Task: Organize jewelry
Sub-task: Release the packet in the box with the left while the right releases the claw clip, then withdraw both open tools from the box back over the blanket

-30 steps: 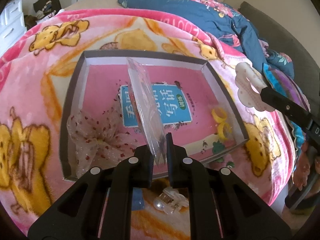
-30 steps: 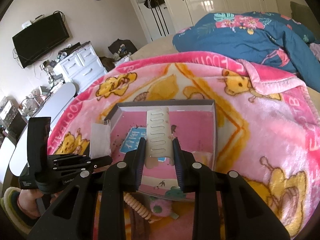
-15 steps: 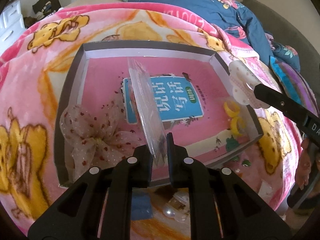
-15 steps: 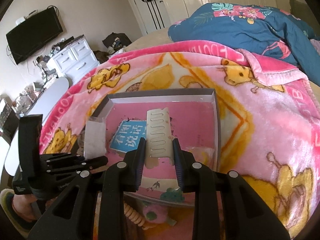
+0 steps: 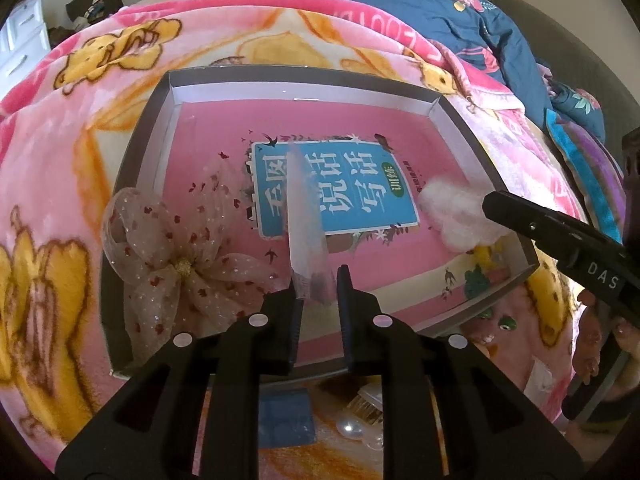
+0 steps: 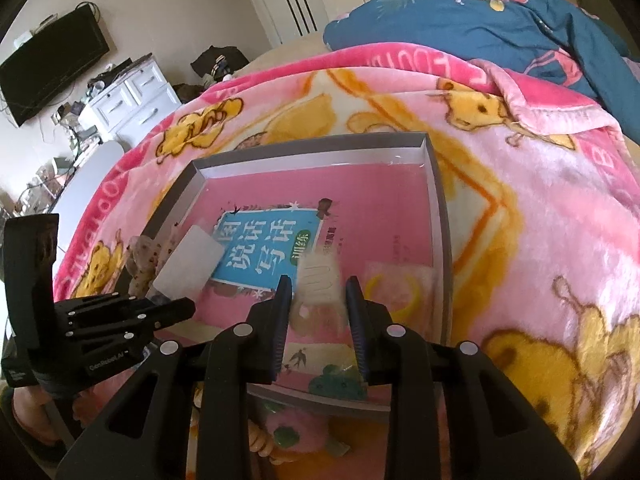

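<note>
Only left view shows mesh bow (image 5: 176, 268); right shows TV (image 6: 52, 68).

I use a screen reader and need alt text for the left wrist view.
The left gripper, jaws opening, has a clear plastic packet between them over a shallow grey-rimmed tray on a pink cartoon blanket. A sheer dotted fabric flower lies inside; the right gripper brings a white scalloped piece.

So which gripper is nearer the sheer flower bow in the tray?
Left. The left gripper hangs just beside the sheer flower bow; the right gripper is over the tray's opposite side.
</note>
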A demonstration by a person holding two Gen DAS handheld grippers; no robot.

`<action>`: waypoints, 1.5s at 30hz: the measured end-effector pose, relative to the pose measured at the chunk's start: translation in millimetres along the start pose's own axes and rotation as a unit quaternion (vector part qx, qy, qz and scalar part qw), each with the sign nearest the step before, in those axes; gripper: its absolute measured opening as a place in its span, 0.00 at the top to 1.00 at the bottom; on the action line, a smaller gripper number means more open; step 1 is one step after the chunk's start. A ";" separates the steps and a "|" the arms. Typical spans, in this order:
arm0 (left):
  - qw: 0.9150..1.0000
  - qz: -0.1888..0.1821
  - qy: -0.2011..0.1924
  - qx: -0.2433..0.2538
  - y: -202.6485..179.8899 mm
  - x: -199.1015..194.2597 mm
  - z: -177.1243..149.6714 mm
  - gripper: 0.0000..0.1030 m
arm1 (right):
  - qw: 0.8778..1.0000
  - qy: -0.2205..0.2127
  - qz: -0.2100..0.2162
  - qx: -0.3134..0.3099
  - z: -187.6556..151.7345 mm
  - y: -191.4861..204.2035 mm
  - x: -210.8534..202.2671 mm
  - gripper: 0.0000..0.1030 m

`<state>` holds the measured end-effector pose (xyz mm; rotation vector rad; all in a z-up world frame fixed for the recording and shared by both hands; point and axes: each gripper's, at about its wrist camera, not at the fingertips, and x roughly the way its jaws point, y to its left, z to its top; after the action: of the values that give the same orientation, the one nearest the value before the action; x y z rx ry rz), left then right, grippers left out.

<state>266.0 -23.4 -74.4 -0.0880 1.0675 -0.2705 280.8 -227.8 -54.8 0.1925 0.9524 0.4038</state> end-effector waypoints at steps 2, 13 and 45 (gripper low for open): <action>1.000 0.000 -0.001 -0.002 0.3 -1.0 -0.6 0.90 | 1.000 -0.001 0.003 0.007 -0.5 -1.9 -3.2 0.66; 1.000 0.004 -0.009 -0.007 -3.7 -10.8 -1.3 0.76 | 0.999 -0.038 0.004 -0.007 -7.4 1.4 -52.3 0.39; 0.995 0.033 -0.098 -0.008 -15.3 -130.4 -18.0 0.09 | 0.989 -0.141 -0.006 -0.034 -25.1 29.1 -174.5 0.18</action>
<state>188.5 -3.0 31.1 -0.0921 0.8769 -0.1887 163.5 -274.5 71.6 0.1766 0.6605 0.3857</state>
